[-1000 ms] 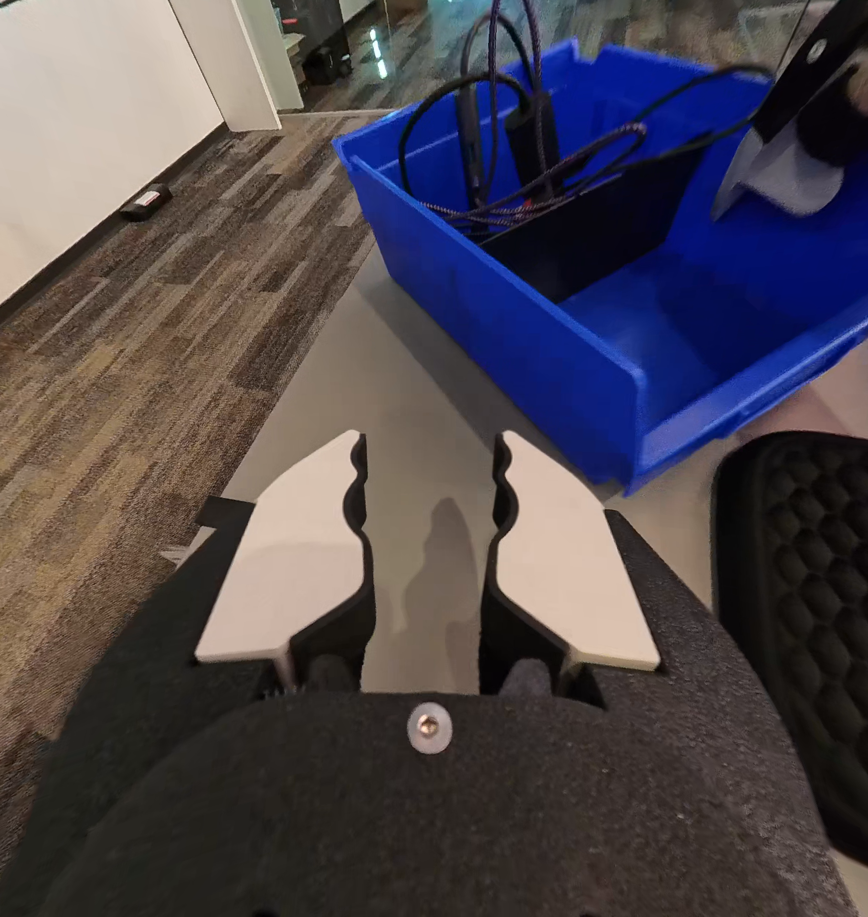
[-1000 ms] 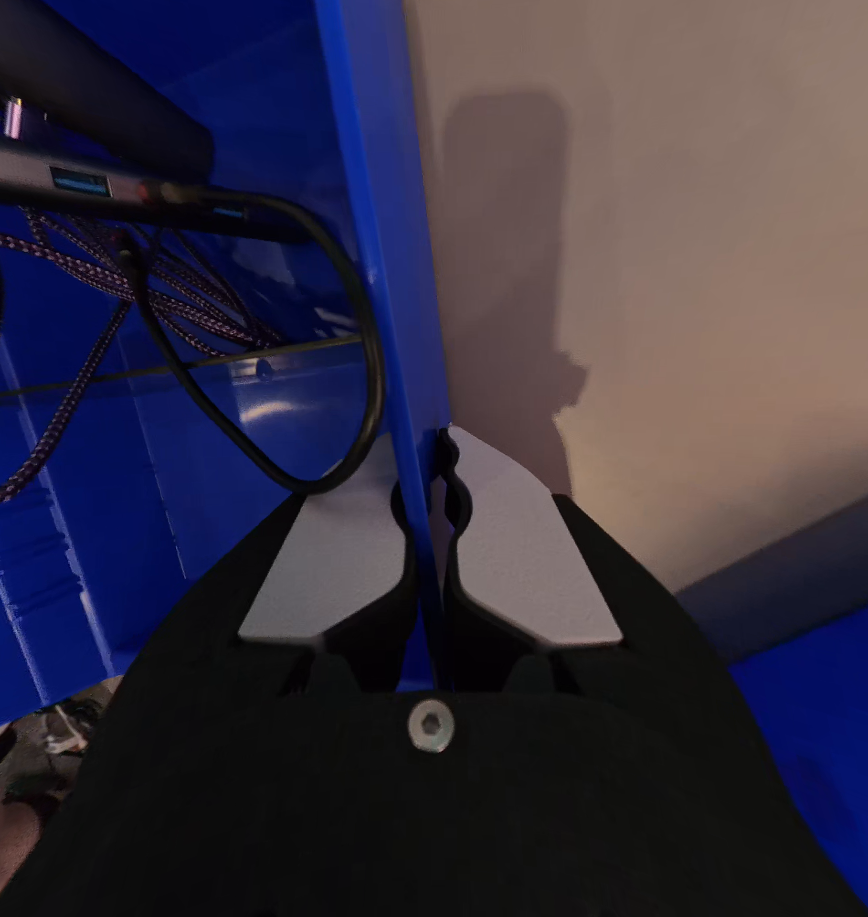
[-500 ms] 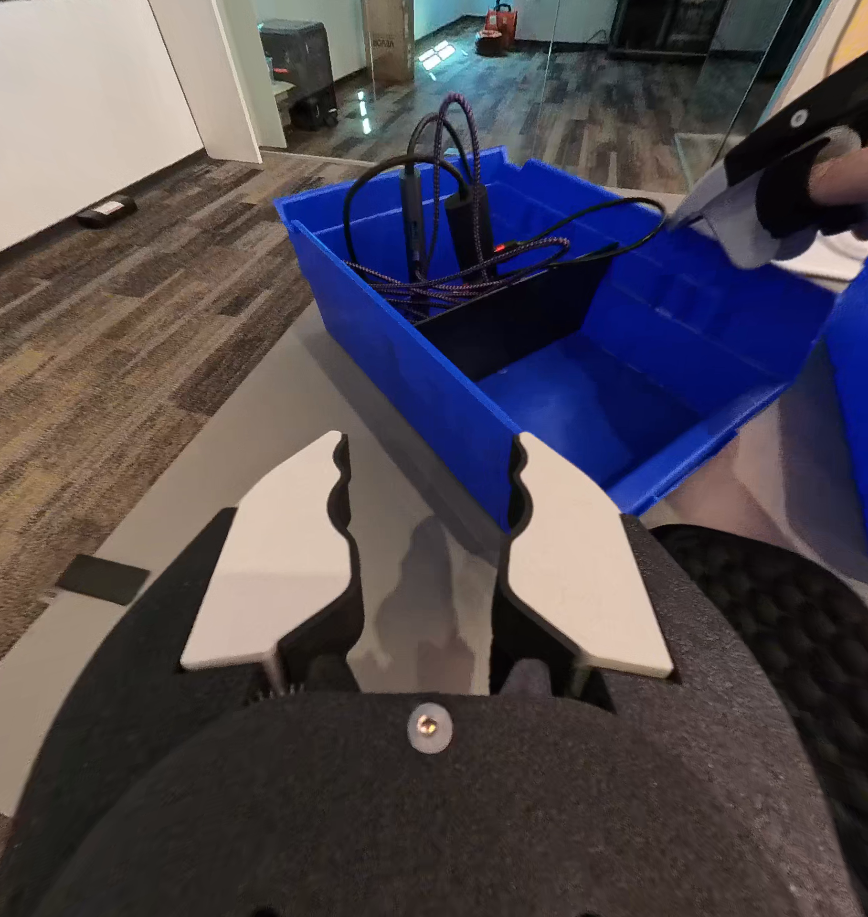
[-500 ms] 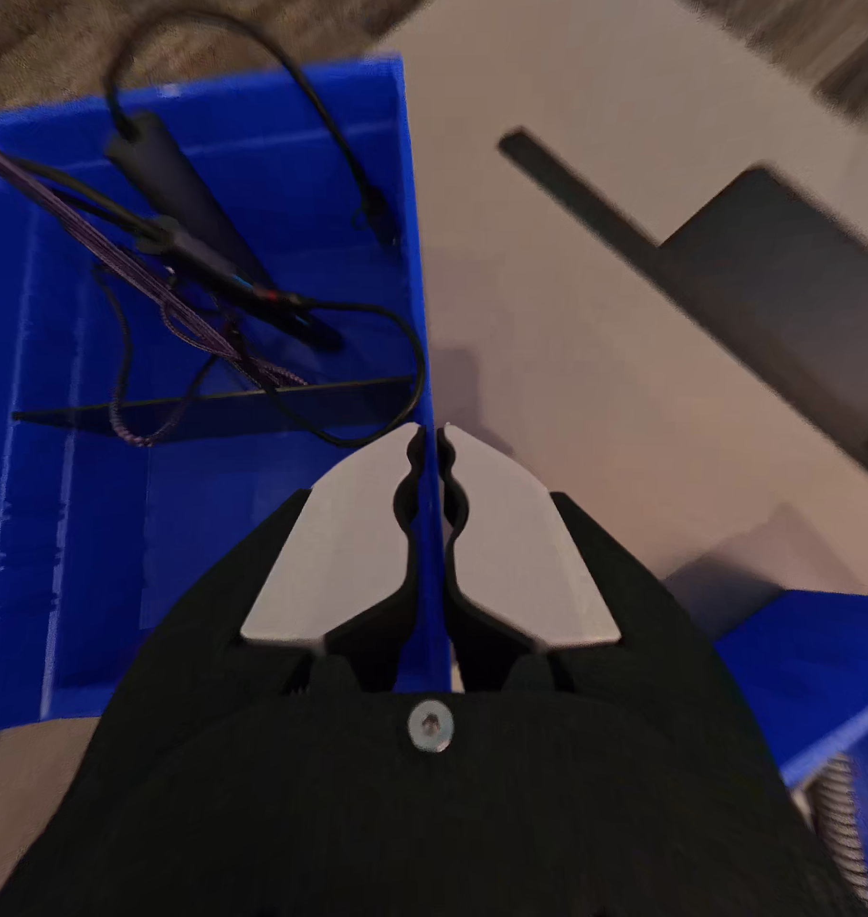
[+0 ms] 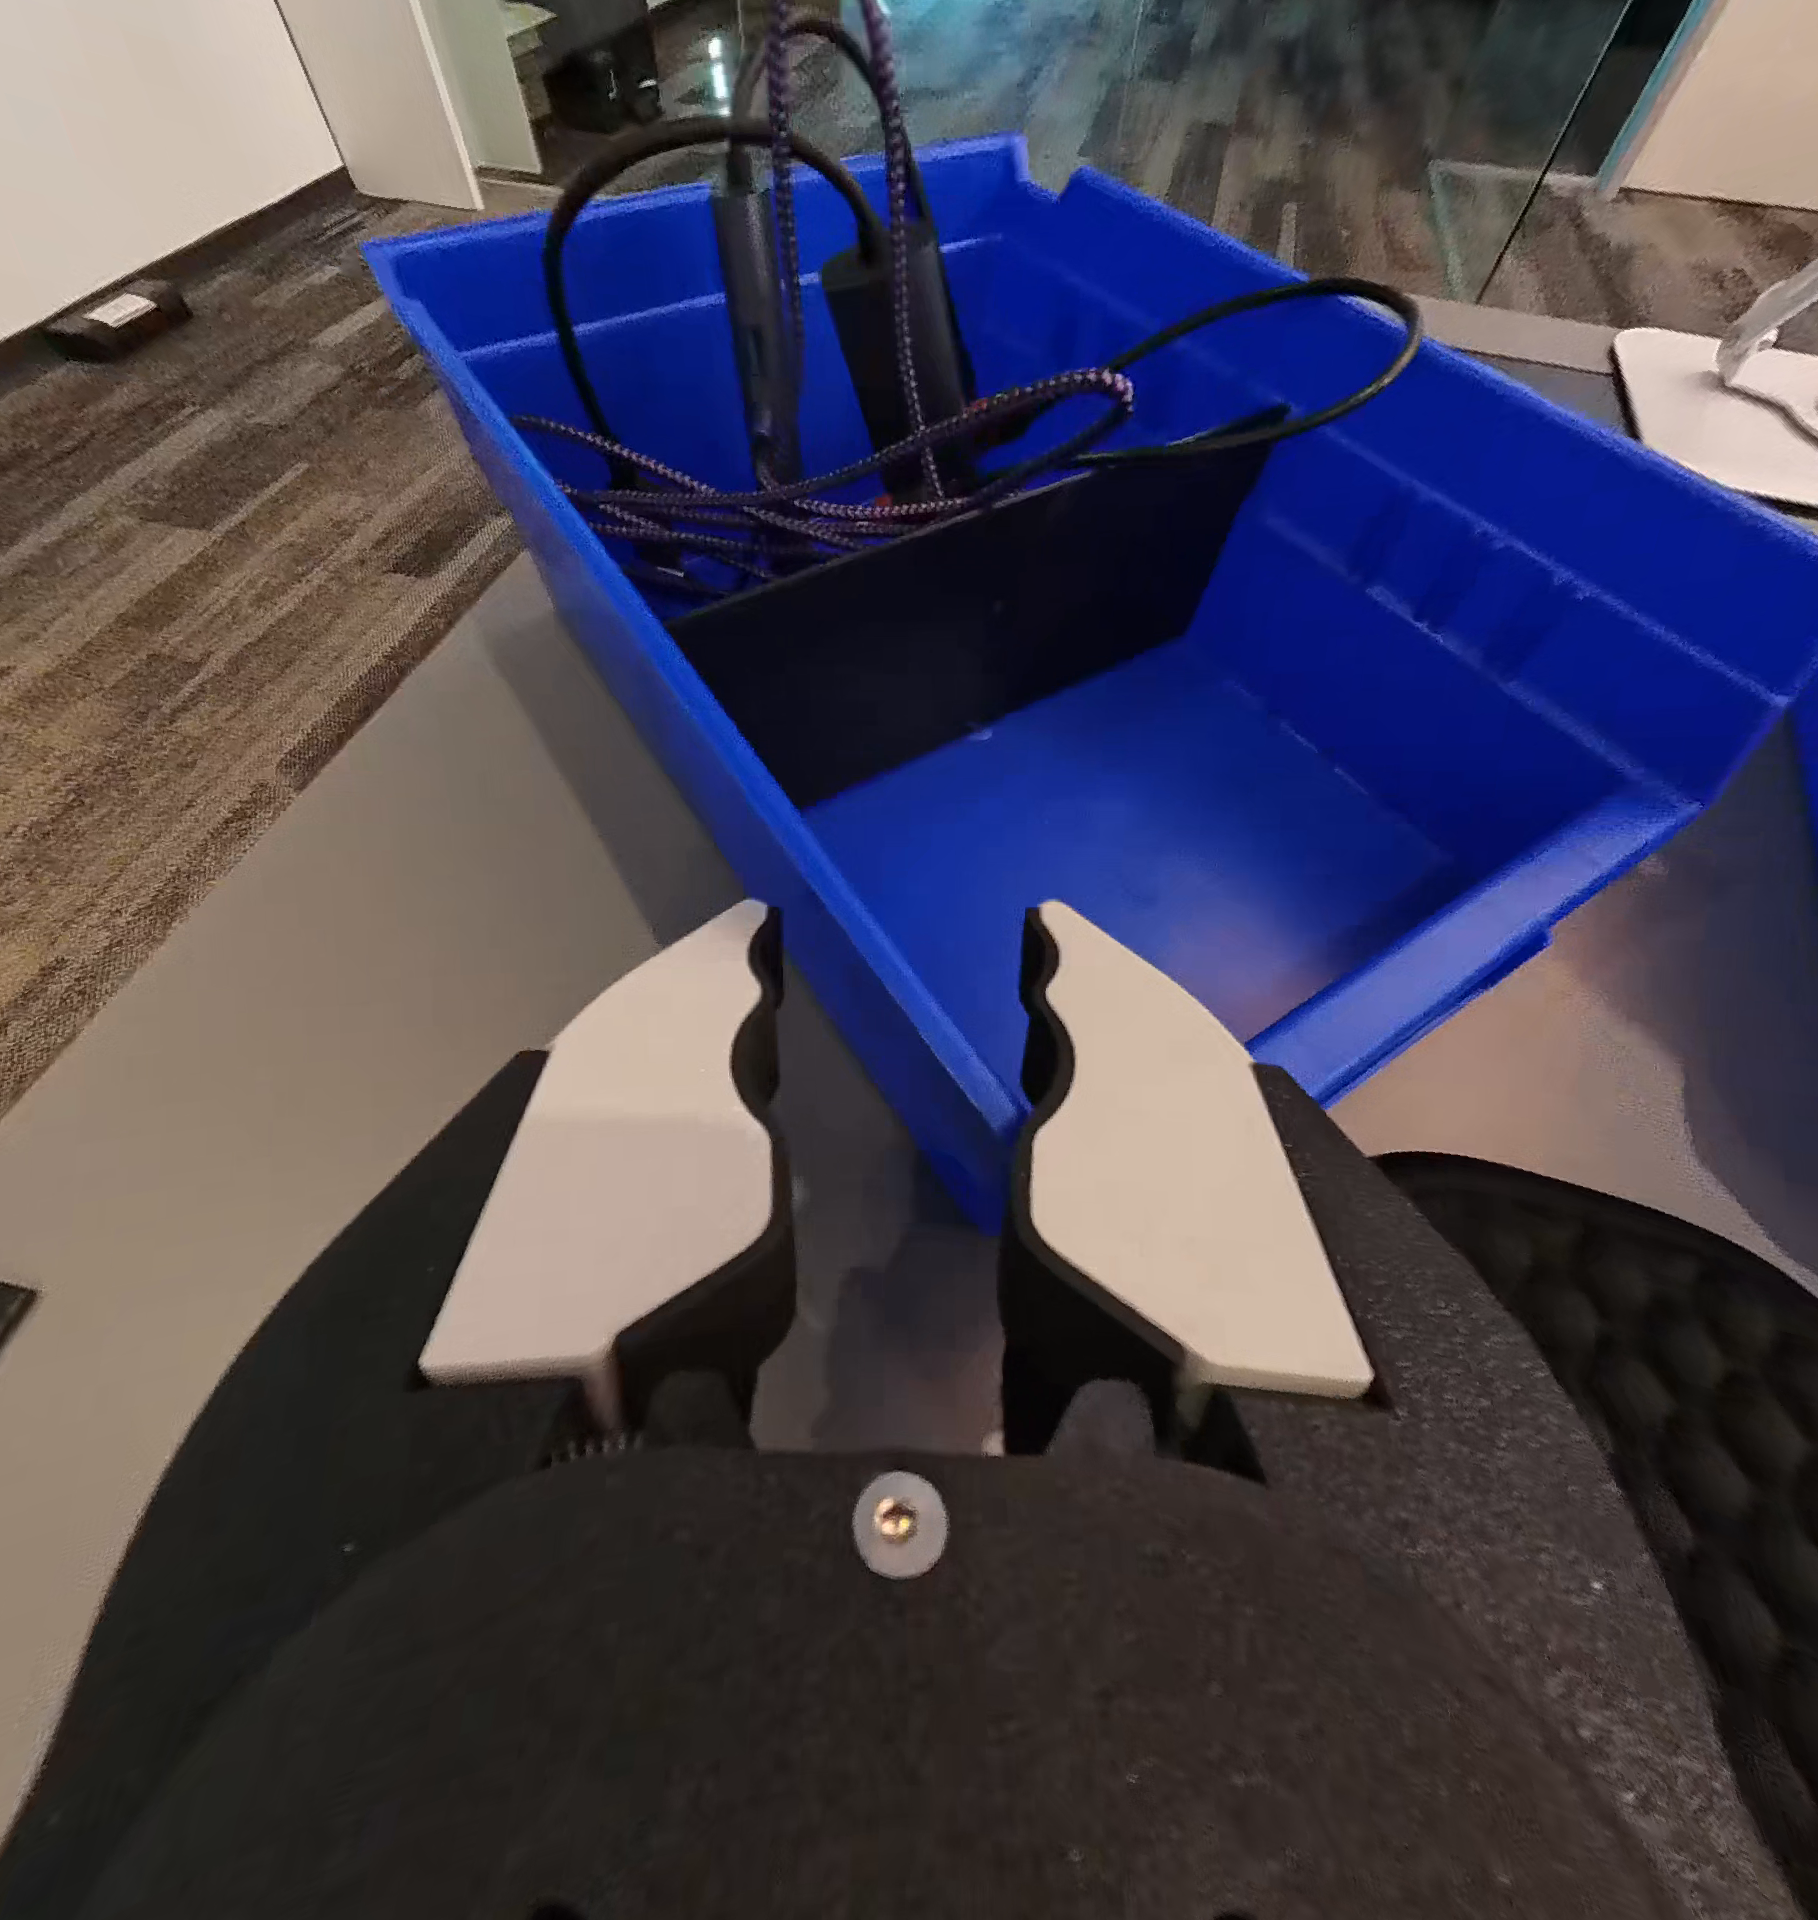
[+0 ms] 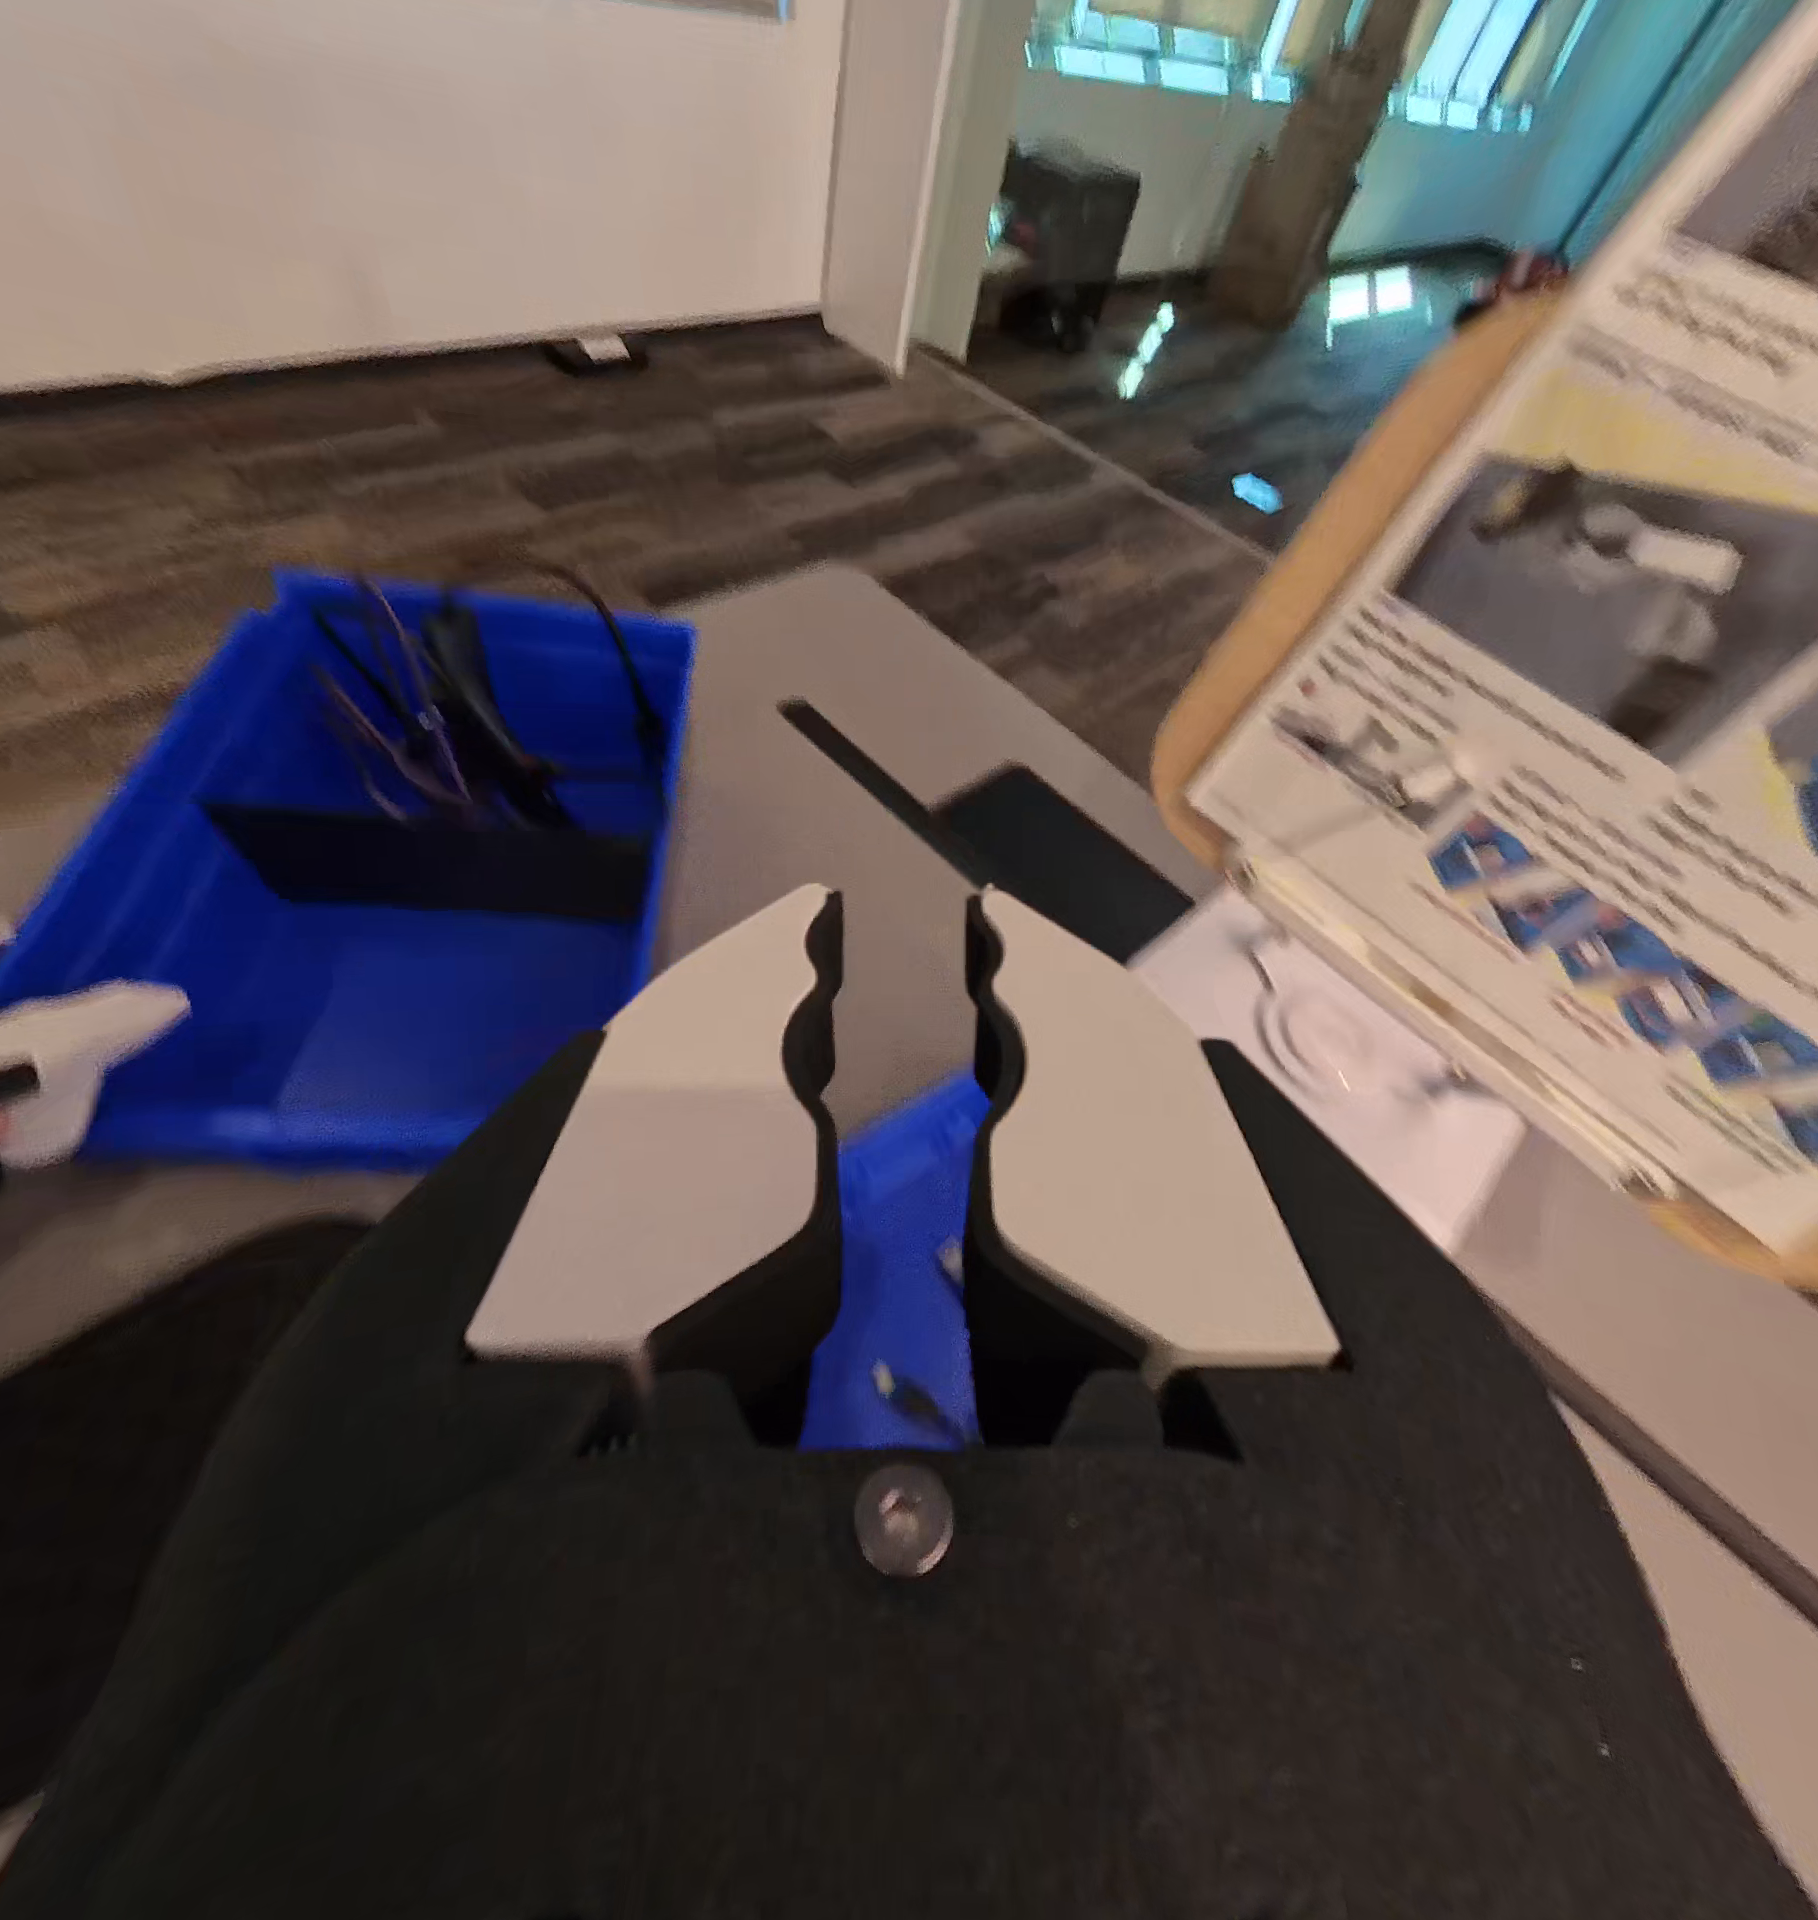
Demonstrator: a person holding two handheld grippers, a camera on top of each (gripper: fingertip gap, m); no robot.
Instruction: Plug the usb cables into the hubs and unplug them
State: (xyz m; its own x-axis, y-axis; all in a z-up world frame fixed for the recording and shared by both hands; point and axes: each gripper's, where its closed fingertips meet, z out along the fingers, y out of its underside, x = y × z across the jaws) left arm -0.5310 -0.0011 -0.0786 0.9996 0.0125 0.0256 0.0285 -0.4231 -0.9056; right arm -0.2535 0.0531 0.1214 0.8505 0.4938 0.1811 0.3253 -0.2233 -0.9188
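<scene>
Two grippers, left gripper and right gripper, hover with fingers released, grasping nothing. Hubs and cables lie tangled in the blue bin, behind its black divider. Best to pin one hub first, then pinch a plug.

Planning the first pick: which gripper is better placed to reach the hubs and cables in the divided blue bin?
Probably left. The left gripper, open and empty, sits at the blue bin, facing the hubs behind the divider. The right gripper is farther back.
</scene>
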